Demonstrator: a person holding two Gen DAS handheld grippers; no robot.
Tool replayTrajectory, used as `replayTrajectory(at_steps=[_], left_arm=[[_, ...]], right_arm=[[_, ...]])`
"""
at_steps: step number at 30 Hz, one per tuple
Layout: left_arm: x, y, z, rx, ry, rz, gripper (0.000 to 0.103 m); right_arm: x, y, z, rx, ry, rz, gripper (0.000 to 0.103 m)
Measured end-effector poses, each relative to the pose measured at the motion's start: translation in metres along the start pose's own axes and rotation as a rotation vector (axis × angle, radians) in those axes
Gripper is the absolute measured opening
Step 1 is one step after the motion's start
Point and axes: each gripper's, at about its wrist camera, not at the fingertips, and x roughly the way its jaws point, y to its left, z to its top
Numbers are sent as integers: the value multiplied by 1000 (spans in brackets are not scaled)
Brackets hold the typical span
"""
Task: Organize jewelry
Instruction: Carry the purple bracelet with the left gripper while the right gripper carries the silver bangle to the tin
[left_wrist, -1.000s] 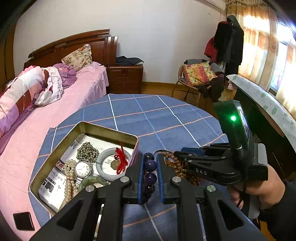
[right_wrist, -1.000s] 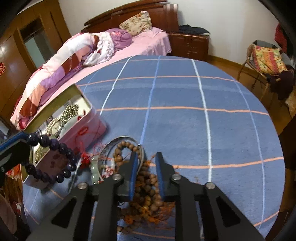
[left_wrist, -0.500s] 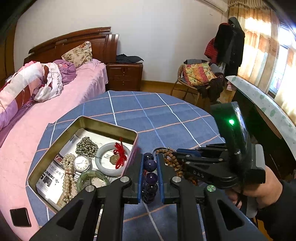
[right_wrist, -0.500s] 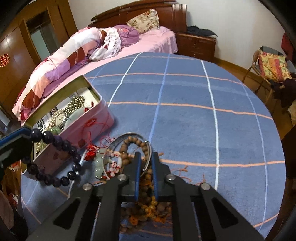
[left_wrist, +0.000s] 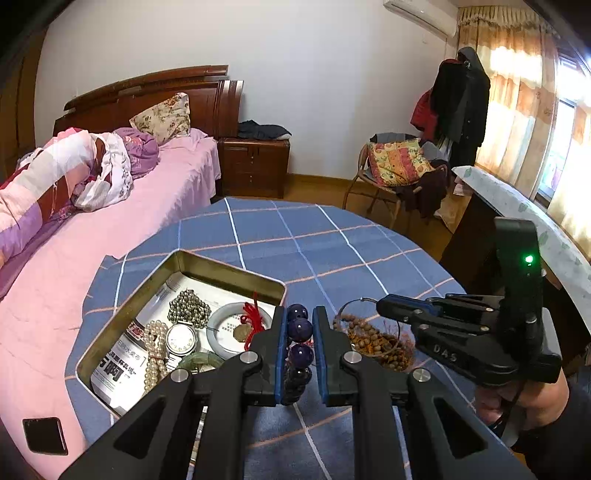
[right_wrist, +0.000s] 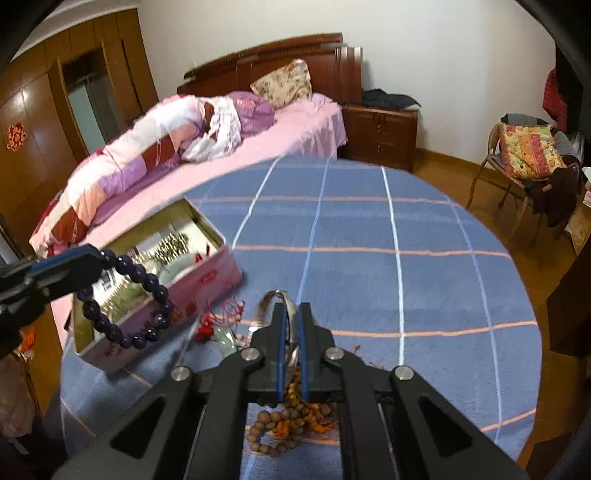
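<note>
Left tongs (left_wrist: 299, 328): black angular arms, blue pads, silver screws. Right tongs (right_wrist: 291, 325): same build, white "DAS" lettering, green indicator light. Sleeve (left_wrist: 561, 432): dark, apparently black.

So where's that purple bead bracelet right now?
The purple bracelet is pinched in the left gripper, hanging above the blue cloth just right of the tin; the right-wrist view shows it at far left.

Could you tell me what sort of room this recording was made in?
Most likely a home bedroom: a bed with a wooden headboard and pink sheet, a bedside cabinet, and coats hanging by the curtained window.
</note>
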Motion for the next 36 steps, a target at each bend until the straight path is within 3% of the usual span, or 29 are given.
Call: replayTrajectory(at_steps=[13, 36], left_arm=[[-20, 7, 17, 20, -48, 10, 13], [-35, 65, 25, -14, -59, 137, 13]], right_arm=[[-18, 14, 10, -20, -66, 27, 8], [-12, 82, 38, -142, -101, 94, 7]])
